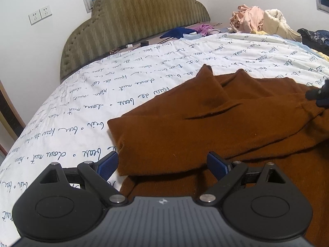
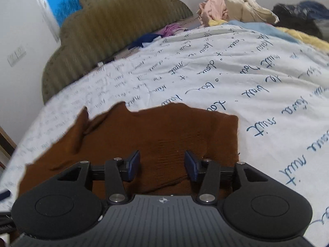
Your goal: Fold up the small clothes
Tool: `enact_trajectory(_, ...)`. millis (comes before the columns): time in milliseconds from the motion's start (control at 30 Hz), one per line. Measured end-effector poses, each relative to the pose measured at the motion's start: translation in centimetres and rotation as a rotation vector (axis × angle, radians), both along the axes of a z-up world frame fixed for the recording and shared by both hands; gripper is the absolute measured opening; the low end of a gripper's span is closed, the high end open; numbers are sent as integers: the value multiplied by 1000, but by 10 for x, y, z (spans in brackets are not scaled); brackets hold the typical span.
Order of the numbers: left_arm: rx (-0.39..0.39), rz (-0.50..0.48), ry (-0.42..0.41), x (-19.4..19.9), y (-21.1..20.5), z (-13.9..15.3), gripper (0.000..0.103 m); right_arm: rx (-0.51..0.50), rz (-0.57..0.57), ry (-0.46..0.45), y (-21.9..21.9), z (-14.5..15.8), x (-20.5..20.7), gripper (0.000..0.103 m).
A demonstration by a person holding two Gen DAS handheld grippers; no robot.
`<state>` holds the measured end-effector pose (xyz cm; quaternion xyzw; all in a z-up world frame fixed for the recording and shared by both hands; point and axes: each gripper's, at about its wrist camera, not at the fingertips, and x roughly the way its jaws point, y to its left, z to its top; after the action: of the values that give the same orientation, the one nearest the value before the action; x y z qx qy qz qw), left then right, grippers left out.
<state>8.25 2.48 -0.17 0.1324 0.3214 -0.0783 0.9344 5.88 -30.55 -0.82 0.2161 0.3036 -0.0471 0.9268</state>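
- Left wrist view: left gripper tilts down over the brown garment on the bed, jaws wide apart, holding nothing; a folded edge lies between them.
- Right wrist view: right gripper tilts down over the garment, jaws partly apart, gripping nothing.

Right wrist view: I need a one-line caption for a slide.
Right gripper open above a partly folded brown garment on a script-printed bedsheet.
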Motion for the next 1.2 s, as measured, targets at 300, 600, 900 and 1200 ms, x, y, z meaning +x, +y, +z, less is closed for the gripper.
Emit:
enact_trajectory(300,-24,13,32,-4,3,-2,94,-73,110,-3,20,10,-27,73)
enact_trajectory(600,-14,46,62,-16,7,-6,94,-34,173,-33,33,15,-69,84)
enact_trajectory(900,-22,90,87,-33,15,-7,94,-35,220,-22,47,12,-106,101)
enact_trajectory(1200,-35,114,112,-47,24,-6,94,-37,257,0,55,7,-131,103)
